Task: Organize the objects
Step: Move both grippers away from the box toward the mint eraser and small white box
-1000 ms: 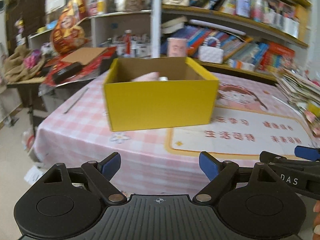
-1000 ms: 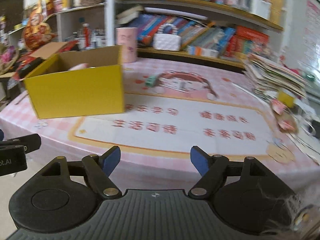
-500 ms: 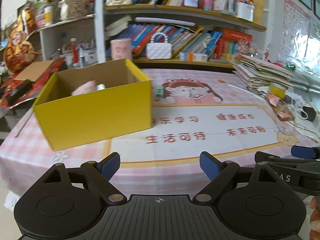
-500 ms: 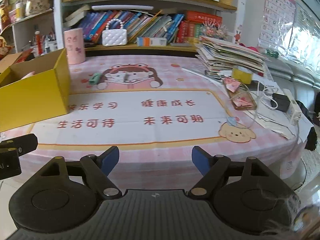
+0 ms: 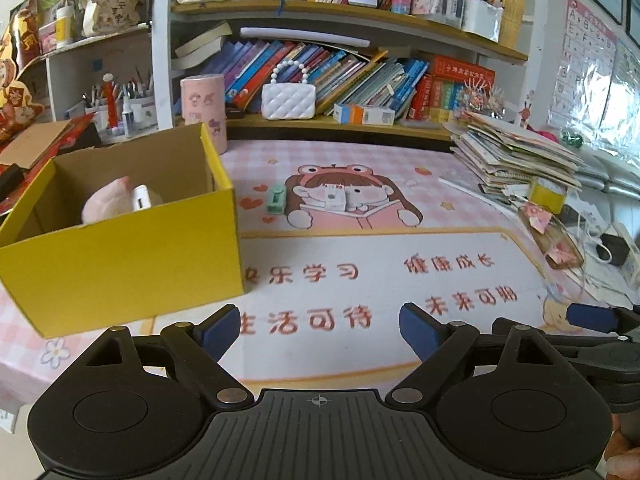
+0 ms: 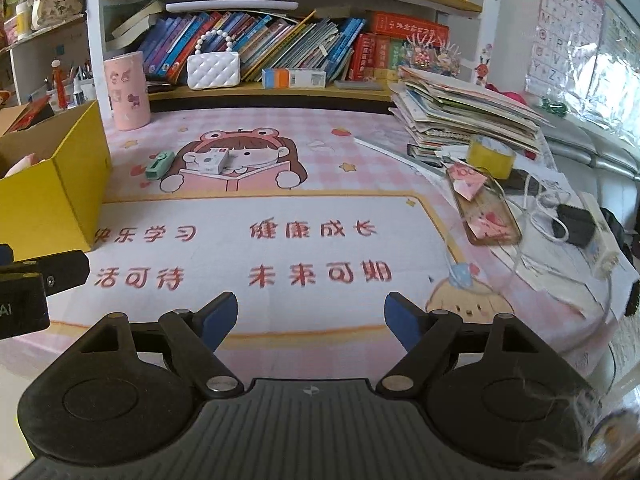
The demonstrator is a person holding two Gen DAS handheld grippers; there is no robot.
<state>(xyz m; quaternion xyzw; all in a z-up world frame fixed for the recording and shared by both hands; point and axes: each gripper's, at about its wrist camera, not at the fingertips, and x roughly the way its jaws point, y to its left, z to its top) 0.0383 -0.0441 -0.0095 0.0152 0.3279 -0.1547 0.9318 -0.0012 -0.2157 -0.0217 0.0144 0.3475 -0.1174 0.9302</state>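
Yellow box [image 5: 120, 264] holds two items already; both your grippers, left [image 5: 320, 326] and right [image 6: 311, 320], hang released and empty, so next reach the green item [image 6: 159, 165] and white carton [image 6: 213, 160] mid-mat.

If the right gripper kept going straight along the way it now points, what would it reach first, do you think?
Probably the small white box lying on the cartoon-print table mat; the mat before it looks bare. The open right gripper points roughly that way, though depth is hard to judge.
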